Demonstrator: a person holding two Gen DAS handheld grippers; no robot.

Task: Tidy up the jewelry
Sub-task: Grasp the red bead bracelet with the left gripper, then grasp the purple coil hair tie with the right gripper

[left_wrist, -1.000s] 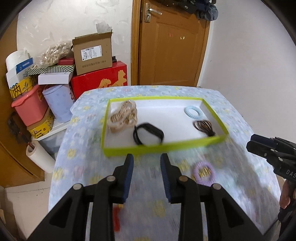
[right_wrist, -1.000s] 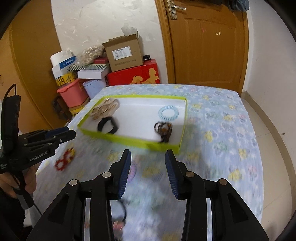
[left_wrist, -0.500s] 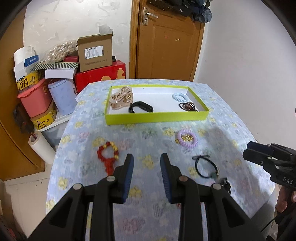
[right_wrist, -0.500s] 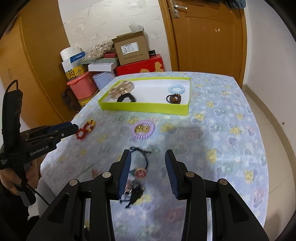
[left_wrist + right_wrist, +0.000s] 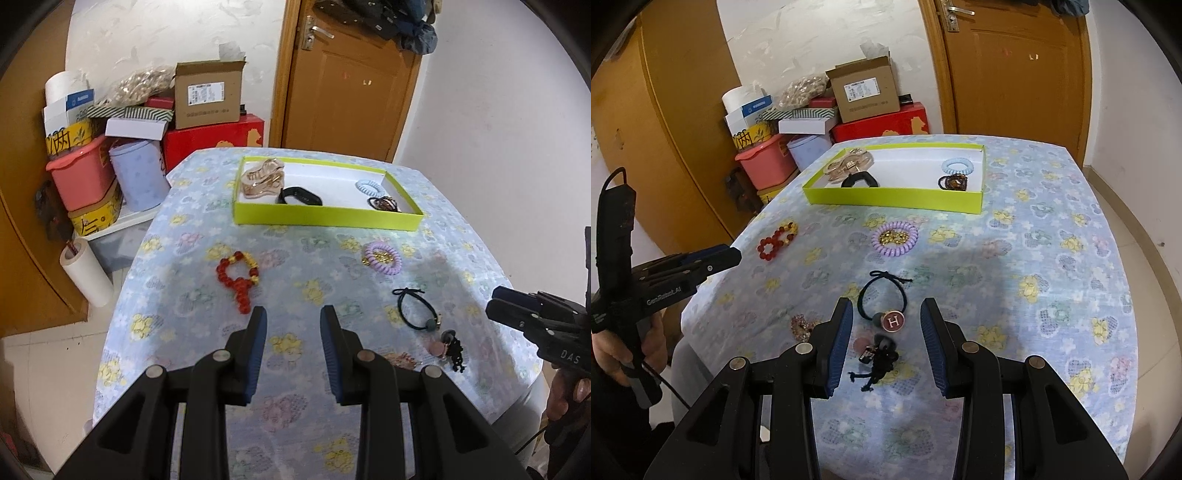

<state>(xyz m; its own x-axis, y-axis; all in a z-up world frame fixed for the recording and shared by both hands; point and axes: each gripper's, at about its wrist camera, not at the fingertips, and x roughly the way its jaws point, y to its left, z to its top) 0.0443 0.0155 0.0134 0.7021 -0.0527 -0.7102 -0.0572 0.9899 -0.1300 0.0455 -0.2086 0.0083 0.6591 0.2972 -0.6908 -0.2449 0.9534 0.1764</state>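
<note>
- Both tongs have pulled back from the tray (image 5: pixel 325 220) toward the near edge of the surface (image 5: pixel 1052 280); a sec ago the tray filled the view, now it sits at the far end w/ loose pieces in between.
- Left tongs (image 5: pixel 289 325): spread, nothing between the jaws. They hang over bare cloth, w/ the red bead bracelet (image 5: pixel 238 280) just ahead-left.
- Right tongs (image 5: pixel 886 325): spread, empty. The black hair tie w/ "H" charm (image 5: pixel 886 299) lies right ahead, charm roughly between the tips but not touched; black tassel charm (image 5: pixel 877 360) is below, between the jaws in view.
- In tray already: gold claw clip (image 5: pixel 262 177), black band (image 5: pixel 299 195), blue coil tie (image 5: pixel 369 187), brown tie (image 5: pixel 384 203).
- Still out on the surface: red bracelet, purple coil tie (image 5: pixel 894 238) w/ gold bits in its middle, black tie, tassel charm, small sparkly piece (image 5: pixel 801 325) near the left edge.
- Meaning: prob. a drop-off is done and the next pick is being lined up. Right side looks set for the black tie, left for the bracelet. Roughly half sorted.
- Tie is thin and limp, so tongs need to come low to catch it.
</note>
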